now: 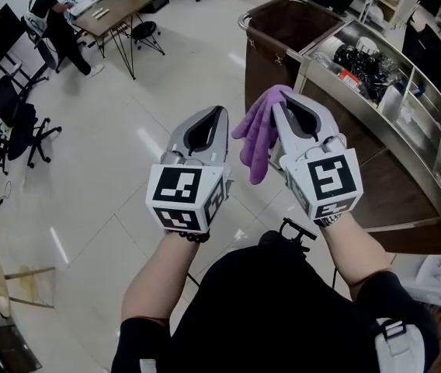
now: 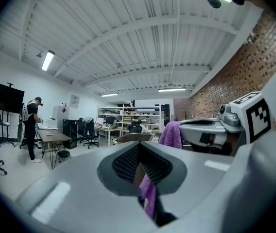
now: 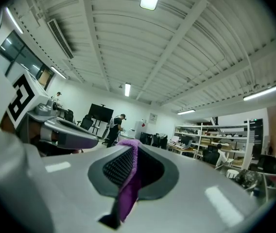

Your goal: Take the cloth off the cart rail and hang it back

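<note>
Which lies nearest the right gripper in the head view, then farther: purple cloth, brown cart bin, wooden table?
1. purple cloth: pinched in the right gripper's jaws, hanging at its left.
2. brown cart bin: just beyond it, upper right.
3. wooden table: far across the floor, upper left.

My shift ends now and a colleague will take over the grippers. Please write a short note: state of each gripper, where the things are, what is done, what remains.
Left gripper: fingers shut on a strip of the cloth.
Right gripper: fingers shut on the cloth's upper part.
Cloth: bunched, held in the air between the two grippers, beside the cart and touching no part of it.
Done: the cloth is off the rail.
Left: bring it to the cart, hang it over the rail, then open the fingers.
</note>
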`<state>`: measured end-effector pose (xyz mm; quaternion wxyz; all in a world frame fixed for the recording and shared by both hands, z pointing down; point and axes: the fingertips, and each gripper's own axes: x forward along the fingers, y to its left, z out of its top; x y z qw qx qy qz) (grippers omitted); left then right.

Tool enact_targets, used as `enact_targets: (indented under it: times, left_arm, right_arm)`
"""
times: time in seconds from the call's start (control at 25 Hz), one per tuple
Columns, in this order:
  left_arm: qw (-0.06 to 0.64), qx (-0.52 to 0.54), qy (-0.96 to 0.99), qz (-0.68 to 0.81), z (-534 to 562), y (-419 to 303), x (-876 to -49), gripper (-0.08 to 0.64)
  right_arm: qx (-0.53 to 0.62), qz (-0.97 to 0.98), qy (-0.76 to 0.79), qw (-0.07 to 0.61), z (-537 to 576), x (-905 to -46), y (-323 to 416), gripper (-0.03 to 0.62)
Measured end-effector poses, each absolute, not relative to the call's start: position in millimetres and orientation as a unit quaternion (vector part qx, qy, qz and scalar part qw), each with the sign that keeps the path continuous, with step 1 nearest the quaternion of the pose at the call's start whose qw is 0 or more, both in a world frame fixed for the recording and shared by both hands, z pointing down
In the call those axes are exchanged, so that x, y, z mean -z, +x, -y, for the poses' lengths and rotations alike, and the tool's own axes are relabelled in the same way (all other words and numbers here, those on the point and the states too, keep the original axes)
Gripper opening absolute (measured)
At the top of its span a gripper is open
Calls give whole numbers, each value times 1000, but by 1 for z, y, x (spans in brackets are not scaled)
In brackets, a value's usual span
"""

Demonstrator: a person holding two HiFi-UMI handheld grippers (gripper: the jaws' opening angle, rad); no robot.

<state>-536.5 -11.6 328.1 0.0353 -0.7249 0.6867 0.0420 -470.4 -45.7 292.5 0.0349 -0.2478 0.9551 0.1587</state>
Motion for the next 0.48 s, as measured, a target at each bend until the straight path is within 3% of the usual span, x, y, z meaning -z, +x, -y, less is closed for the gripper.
enact_targets:
  times: [0.48]
  left_arm:
    - [36, -26, -752, -658, 72, -572, -335, -3]
  right_arm:
    - [-173, -943, -279, 56, 89, -282, -505, 14]
